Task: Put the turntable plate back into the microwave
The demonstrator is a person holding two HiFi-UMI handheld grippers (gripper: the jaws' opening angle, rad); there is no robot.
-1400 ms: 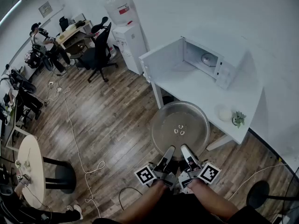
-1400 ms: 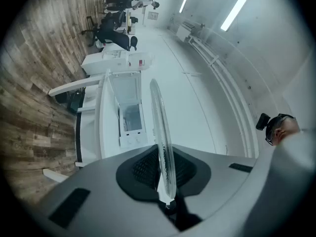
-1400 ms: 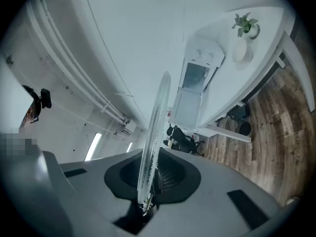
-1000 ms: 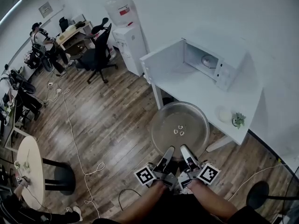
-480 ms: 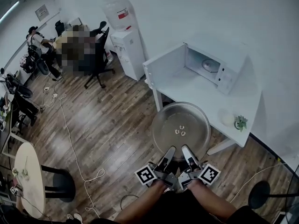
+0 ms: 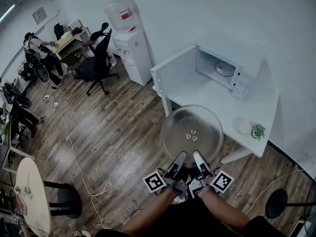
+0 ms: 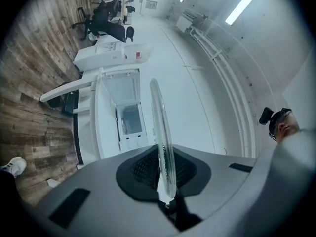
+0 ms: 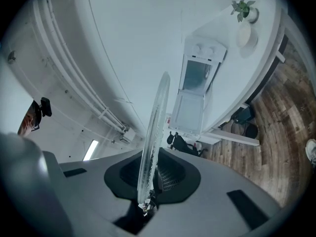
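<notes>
The round glass turntable plate (image 6: 191, 132) is held level in front of me, over the near edge of the white table (image 6: 207, 95). My left gripper (image 6: 178, 159) and right gripper (image 6: 199, 158) are both shut on its near rim, side by side. The white microwave (image 6: 228, 69) stands at the back of the table with its door (image 6: 174, 72) swung open to the left. In the left gripper view the plate (image 7: 161, 132) shows edge-on between the pads of the left gripper (image 7: 163, 170), with the microwave (image 7: 129, 120) beyond. The right gripper (image 8: 150, 177) likewise clamps the plate (image 8: 154, 132).
A small potted plant (image 6: 257, 131) and a white round object (image 6: 244, 126) sit on the table's right end. A water dispenser (image 6: 130, 33) and an office chair (image 6: 98, 57) stand at the back left. A cable (image 6: 74, 152) trails over the wooden floor, near a round table (image 6: 30, 196).
Both grippers and the plate have moved together toward the table and microwave. The plate now reaches farther over the table's front edge. The grip is the same.
</notes>
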